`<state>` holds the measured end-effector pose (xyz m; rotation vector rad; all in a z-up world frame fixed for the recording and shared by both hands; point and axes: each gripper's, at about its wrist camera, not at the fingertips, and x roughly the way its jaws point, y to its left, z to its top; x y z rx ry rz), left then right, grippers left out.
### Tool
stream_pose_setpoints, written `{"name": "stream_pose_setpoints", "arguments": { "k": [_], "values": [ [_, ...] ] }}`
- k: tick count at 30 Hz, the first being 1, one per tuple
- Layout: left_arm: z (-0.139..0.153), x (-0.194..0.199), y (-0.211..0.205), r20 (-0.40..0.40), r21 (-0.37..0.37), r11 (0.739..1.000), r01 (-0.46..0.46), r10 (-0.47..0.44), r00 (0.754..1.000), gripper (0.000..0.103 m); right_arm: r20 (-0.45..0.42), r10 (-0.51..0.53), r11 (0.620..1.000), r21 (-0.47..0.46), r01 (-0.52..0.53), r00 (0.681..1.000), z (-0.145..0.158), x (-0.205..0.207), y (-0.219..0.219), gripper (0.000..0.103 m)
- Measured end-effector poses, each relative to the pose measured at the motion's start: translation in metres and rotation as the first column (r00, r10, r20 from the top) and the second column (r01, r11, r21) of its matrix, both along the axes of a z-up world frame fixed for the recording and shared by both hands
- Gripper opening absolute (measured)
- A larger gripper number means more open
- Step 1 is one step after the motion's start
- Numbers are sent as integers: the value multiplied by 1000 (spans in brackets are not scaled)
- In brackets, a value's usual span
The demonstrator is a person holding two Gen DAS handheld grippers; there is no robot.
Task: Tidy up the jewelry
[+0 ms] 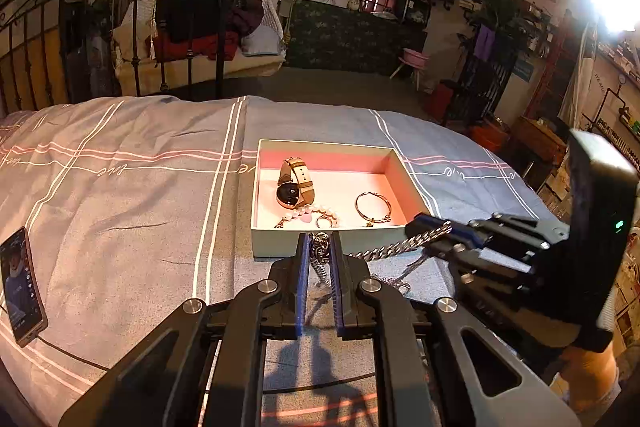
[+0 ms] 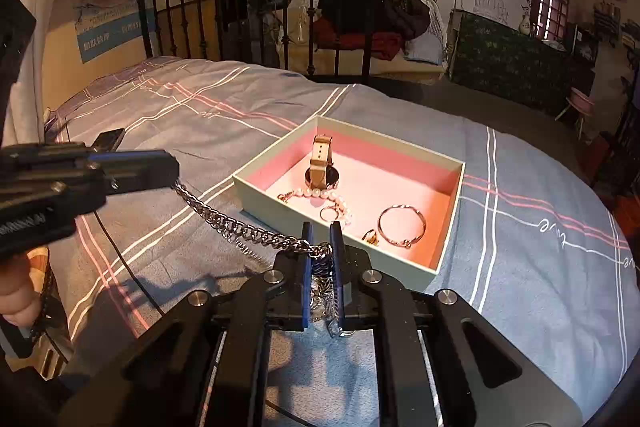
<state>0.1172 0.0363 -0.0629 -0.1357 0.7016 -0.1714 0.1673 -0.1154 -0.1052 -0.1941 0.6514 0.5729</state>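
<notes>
A silver chain (image 1: 384, 250) hangs stretched between my two grippers, just in front of the open box (image 1: 280, 245). My left gripper (image 1: 319, 241) is shut on one end of the chain. My right gripper (image 2: 320, 233) is shut on the other end, and the chain (image 2: 240, 227) sags toward the left gripper (image 2: 170, 173). The right gripper also shows in the left wrist view (image 1: 420, 225). The box (image 2: 280, 209), pink inside, holds a watch (image 1: 294, 183), a pearl bracelet (image 1: 308, 215), a small ring (image 1: 323, 223) and a gold bangle (image 1: 373, 207).
The box lies on a bed with a blue-grey striped cover (image 1: 140, 187). A phone (image 1: 20, 287) with its screen lit lies at the left edge, with a cable running from it. A black iron bed frame (image 2: 260, 7) stands behind the bed.
</notes>
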Motion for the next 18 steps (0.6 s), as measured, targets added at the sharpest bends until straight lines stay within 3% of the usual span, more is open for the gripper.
{"name": "stream_pose_setpoints", "arguments": {
  "k": [11, 18],
  "values": [
    [24, 24, -10, 48, -8, 999, 34, -34, 998, 7, 94, -5, 1000, -20, 7, 996, 52, 9, -15, 9],
    [8, 18, -27, 14, 15, 997, 80, -80, 997, 7, 158, -6, 1000, -13, 8, 987, 82, 0, -18, 9]
  ]
}}
